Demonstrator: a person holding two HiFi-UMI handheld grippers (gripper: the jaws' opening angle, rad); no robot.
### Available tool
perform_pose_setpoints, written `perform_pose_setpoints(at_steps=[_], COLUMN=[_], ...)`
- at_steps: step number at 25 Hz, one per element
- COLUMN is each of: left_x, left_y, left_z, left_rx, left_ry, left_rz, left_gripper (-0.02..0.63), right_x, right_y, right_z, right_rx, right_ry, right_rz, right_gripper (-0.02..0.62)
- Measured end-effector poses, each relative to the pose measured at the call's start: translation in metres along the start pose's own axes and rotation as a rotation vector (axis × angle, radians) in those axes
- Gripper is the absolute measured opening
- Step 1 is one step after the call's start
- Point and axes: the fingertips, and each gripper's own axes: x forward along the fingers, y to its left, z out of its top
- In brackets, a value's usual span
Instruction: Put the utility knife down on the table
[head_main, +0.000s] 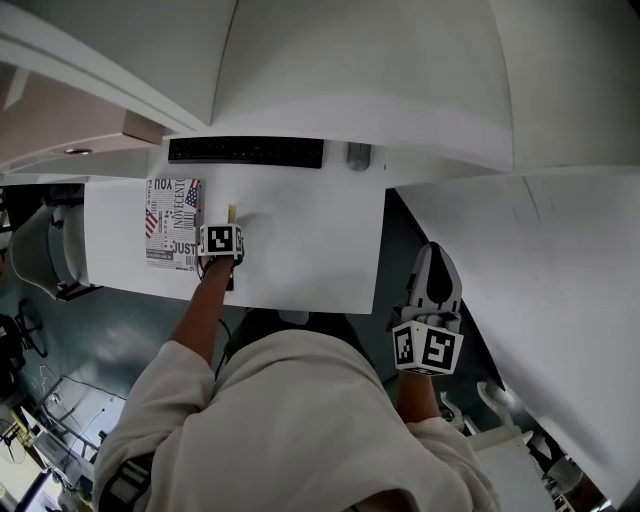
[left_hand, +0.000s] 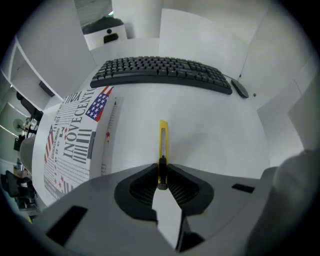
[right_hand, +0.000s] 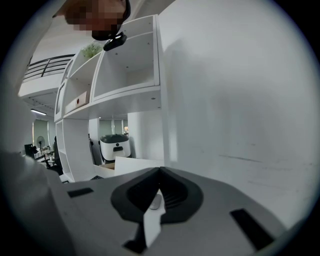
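A yellow utility knife (left_hand: 163, 142) is clamped by its rear end between the pads of my left gripper (left_hand: 162, 176), and its blade end points towards the keyboard. It hangs just above the white table (left_hand: 210, 135). From the head view, the left gripper (head_main: 221, 243) points straight down over the table's left part, and the knife's tip (head_main: 231, 213) shows beyond the marker cube. My right gripper (head_main: 437, 262) is off the table's right edge with its jaws together and nothing in them (right_hand: 159, 172).
A black keyboard (head_main: 246, 151) and a grey mouse (head_main: 358, 155) lie along the table's far edge. A printed box (head_main: 172, 222) lies left of the knife. White partitions (head_main: 540, 250) rise to the right, and shelves (right_hand: 125, 75) face the right gripper.
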Motion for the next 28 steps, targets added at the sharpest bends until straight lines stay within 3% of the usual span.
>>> perform_pose_setpoints(at_steps=[12, 21, 28], left_x=[0.002, 0.002, 0.0], left_y=[-0.001, 0.002, -0.003], left_z=[0.0, -0.001, -0.005], left_rx=[0.028, 0.035, 0.024], left_ry=[0.103, 0.107, 0.097], left_rz=[0.031, 0.048, 0.008], left_gripper=[0.058, 0.078, 0.12], right_x=[0.011, 0.013, 0.013], right_y=[-0.01, -0.012, -0.009], right_z=[-0.002, -0.001, -0.001], right_rx=[0.035, 0.046, 0.042], right_ry=[-0.011, -0.017, -0.016], right_rz=[0.015, 0.022, 0.029], right_gripper=[0.003, 0.003, 0.003])
